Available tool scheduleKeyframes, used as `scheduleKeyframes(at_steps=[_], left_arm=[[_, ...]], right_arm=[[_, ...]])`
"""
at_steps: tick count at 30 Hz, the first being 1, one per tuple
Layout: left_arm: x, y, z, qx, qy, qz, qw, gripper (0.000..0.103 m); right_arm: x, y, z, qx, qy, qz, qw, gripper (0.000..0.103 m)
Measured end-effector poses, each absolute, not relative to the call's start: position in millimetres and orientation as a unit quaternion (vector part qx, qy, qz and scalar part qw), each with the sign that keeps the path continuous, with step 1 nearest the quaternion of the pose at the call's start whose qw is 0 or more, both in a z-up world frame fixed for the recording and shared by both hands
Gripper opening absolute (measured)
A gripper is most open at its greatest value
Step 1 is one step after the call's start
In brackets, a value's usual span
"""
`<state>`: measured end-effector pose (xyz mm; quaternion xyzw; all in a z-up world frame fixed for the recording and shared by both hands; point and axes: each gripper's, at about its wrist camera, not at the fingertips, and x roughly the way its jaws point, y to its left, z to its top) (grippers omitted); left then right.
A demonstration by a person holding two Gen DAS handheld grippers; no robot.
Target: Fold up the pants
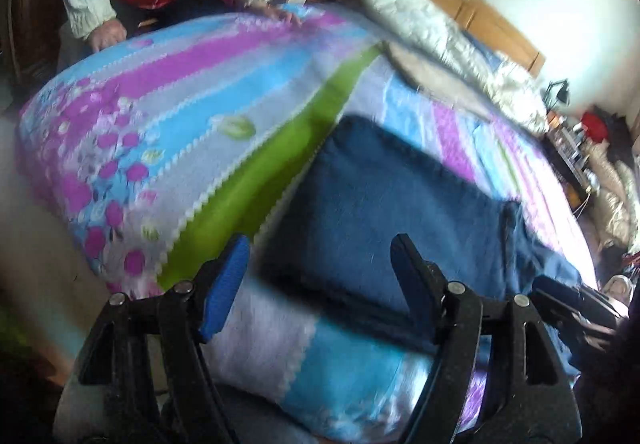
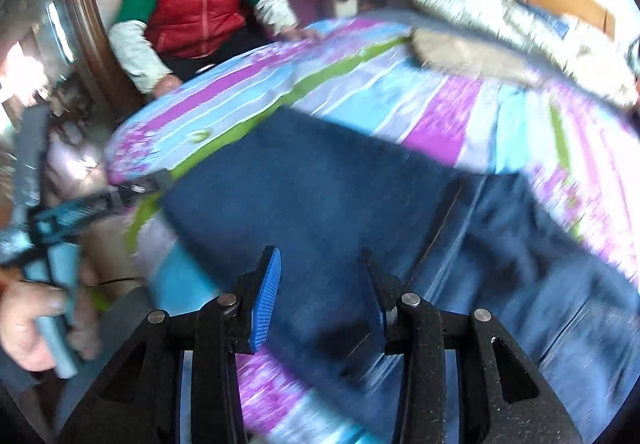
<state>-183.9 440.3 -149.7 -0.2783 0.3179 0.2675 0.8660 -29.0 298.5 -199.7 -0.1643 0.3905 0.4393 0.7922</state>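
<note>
Dark blue denim pants (image 1: 400, 200) lie folded on the striped bed sheet (image 1: 200, 84), the folded part near me and the rest trailing off to the right. My left gripper (image 1: 320, 284) hovers open over their near left edge, nothing between its fingers. In the right wrist view the pants (image 2: 340, 184) fill the middle, and my right gripper (image 2: 320, 300) stands open just above the denim, holding nothing. The right gripper (image 1: 572, 300) also shows at the right edge of the left wrist view. A hand (image 2: 24, 324) holds the left gripper (image 2: 60, 228) at the left. Both views are blurred.
A person in a red vest (image 2: 196, 12) sits across the bed with both hands on the sheet (image 2: 440, 116). A white quilted bundle (image 1: 440, 32) and a beige cloth (image 2: 472, 56) lie at the far right of the bed. Cluttered shelves and clothes fill the room behind.
</note>
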Motion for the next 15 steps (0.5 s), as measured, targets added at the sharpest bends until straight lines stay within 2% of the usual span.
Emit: scheduleKeyframes(at_steps=[2,5,9,13,15], left_arm=[[-178,455,-151,-0.29,0.312,0.288,0.858,0.074],[-171,477,-152,-0.314,0.315,0.322,0.836,0.072],[-128,456,-126,-0.252,0.312,0.302,0.865,0.072],[-55,380,-95,-0.176,0.309,0.193,0.914,0.074],[-16,313,-87,-0.137,0.321,0.091,0.933,0.074]], right_arm=[[-17,312,-212,-0.181,0.419,0.428,0.78,0.056],[3,308,-224,-0.136,0.478,0.425,0.757,0.056],[25,248,-197,-0.071,0.445,0.387,0.805,0.056],[53,157,-179,-0.032,0.423,0.297,0.856,0.058],[64,112,-180,-0.01,0.424,0.254,0.869,0.058]])
